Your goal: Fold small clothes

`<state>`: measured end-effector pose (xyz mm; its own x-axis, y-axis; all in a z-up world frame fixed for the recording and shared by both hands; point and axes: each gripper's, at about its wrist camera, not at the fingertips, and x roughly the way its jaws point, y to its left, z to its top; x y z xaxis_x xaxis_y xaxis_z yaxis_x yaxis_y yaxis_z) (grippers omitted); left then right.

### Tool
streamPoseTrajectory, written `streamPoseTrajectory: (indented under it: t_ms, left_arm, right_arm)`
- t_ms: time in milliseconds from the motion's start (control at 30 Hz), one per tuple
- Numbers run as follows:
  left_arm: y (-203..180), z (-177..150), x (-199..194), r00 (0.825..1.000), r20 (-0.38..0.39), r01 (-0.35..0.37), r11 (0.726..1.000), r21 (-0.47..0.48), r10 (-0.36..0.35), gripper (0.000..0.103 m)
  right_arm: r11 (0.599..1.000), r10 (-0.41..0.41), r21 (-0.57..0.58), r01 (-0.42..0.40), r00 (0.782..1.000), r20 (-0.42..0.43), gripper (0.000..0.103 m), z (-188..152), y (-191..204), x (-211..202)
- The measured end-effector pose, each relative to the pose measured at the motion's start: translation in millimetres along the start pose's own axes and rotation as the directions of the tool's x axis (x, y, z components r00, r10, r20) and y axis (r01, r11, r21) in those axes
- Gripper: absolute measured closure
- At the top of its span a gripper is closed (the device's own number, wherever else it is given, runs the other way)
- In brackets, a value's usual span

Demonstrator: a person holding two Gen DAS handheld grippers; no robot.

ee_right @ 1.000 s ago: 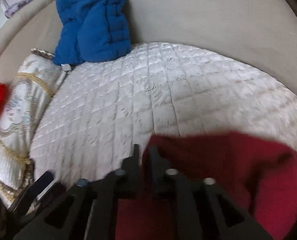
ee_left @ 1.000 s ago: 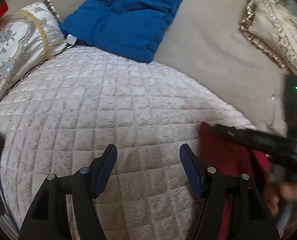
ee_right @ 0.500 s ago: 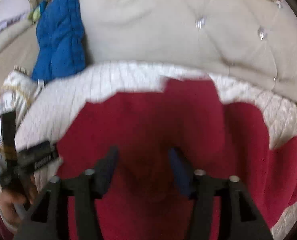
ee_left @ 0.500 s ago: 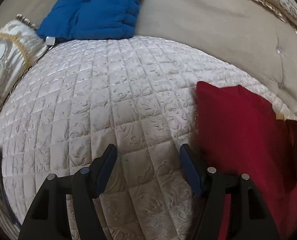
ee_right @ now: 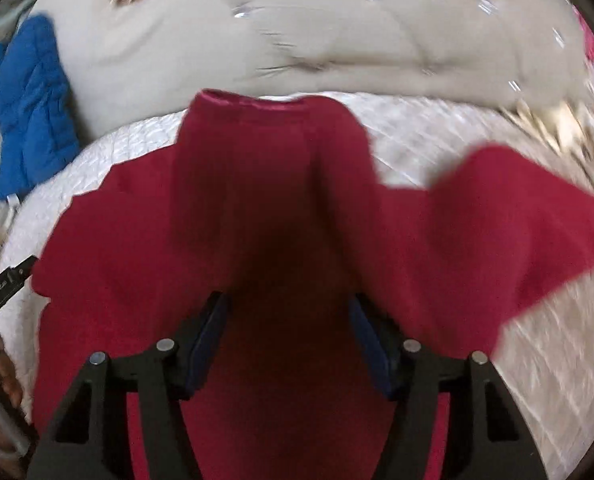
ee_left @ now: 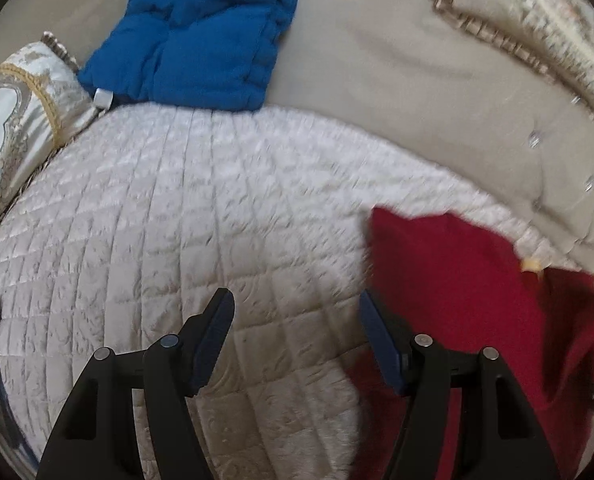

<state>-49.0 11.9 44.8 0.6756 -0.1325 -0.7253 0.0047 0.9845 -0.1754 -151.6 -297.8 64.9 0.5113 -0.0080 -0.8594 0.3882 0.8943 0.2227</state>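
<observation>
Our right gripper (ee_right: 287,312) hangs directly over the red garment (ee_right: 257,208), and its jaws have just been closing a little from a wider gape — they stand apart now with red cloth lying below and between them, neither pad pressing on it, so nothing is held. From there the garment runs away from us toward the padded headboard (ee_right: 297,40), hemmed end farthest, with a flap spreading off to the right across the quilted bedspread (ee_right: 537,320). Our left gripper (ee_left: 295,320) is also parted and empty, poised over bare quilt (ee_left: 177,220); the red garment (ee_left: 457,280) lies just to its right, touching nothing of it. So the right hand is the nearer one — we judge the next pinch falls to it, along the garment's long axis. A blue padded jacket (ee_left: 201,32) sits well apart near the headboard, beside an embroidered pillow (ee_left: 17,112).
</observation>
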Motion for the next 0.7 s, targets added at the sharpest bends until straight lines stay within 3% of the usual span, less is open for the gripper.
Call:
streamPoseTrajectory:
  t_ms: [133, 267, 333, 367, 467, 500, 567, 600, 633, 700]
  left_arm:
    - [-11, 0, -13, 0.996, 0.056, 0.061, 0.998, 0.025, -0.062, 0.059]
    - [-29, -2, -15, 0.994, 0.062, 0.089, 0.992, 0.089, -0.095, 0.059]
    - [-39, -4, -17, 0.991, 0.072, 0.107, 0.987, 0.123, -0.116, 0.059]
    - [-43, -4, -18, 0.989, 0.076, 0.112, 0.984, 0.136, -0.123, 0.059]
    - [-51, -7, -18, 0.985, 0.061, 0.147, 0.974, 0.171, -0.159, 0.059]
    - [-54, -8, -16, 0.986, 0.048, 0.149, 0.973, 0.178, -0.160, 0.059]
    - [-57, -9, -8, 0.988, 0.013, 0.147, 0.972, 0.186, -0.152, 0.059]
    - [-58, -10, -5, 0.989, -0.001, 0.143, 0.972, 0.185, -0.145, 0.059]
    - [-58, -11, -1, 0.991, -0.019, 0.134, 0.975, 0.180, -0.132, 0.059]
    - [-56, -12, 5, 0.991, -0.048, 0.128, 0.978, 0.166, -0.122, 0.059]
  right_arm:
    - [0.998, 0.051, -0.032, -0.050, 0.997, 0.054, 0.035, 4, 8, -20]
    - [0.995, 0.099, -0.037, -0.096, 0.991, 0.092, 0.032, 12, 21, -21]
    - [0.994, 0.099, -0.055, -0.095, 0.993, 0.070, 0.030, 16, 25, -11]
    - [0.994, 0.088, -0.068, -0.087, 0.996, 0.014, 0.030, 18, 26, 2]
    - [0.996, 0.080, -0.026, -0.081, 0.996, -0.031, 0.032, 17, 0, 21]
    - [0.997, 0.082, 0.011, -0.081, 0.996, -0.022, 0.034, 17, -15, 23]
    - [0.975, 0.158, 0.160, -0.153, 0.987, -0.016, 0.074, 15, -53, 26]
    - [0.963, 0.179, 0.208, -0.173, 0.984, -0.010, 0.081, 14, -62, 22]
    - [0.956, 0.198, 0.224, -0.191, 0.980, -0.009, 0.081, 14, -65, 16]
    - [0.969, 0.170, 0.178, -0.169, 0.985, 0.010, 0.069, 13, -55, 0]
